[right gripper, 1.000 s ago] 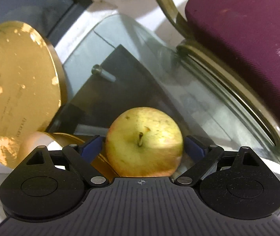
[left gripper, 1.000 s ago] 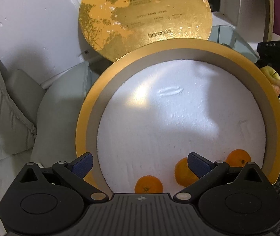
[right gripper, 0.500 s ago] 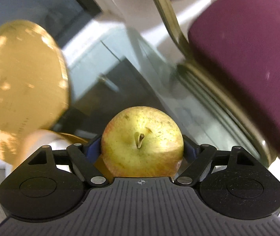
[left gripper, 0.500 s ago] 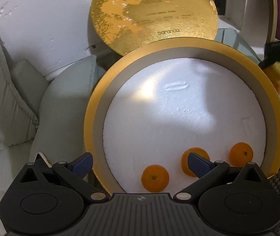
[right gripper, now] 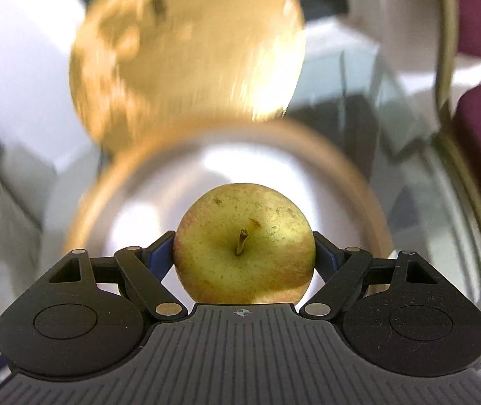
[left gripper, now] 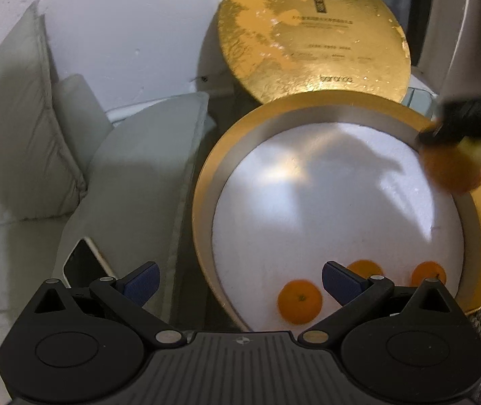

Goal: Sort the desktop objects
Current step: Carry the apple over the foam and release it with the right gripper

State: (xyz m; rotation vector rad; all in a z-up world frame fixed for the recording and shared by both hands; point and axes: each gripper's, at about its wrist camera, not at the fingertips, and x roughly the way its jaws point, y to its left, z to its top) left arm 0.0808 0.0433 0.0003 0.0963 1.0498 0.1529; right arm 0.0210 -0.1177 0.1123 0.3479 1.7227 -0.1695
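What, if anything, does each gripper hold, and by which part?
The right gripper clamps the apple by its two opposite sides, stem facing the camera. The left gripper is open and holds nothing.

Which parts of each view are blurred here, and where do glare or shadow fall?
Right wrist view: the apple and right tool are sharp, the gold lid and round box behind smear. Left wrist view: mostly sharp, three oranges clear; the apple streaks at the right edge, casting a shadow beside a bright patch on the white liner.
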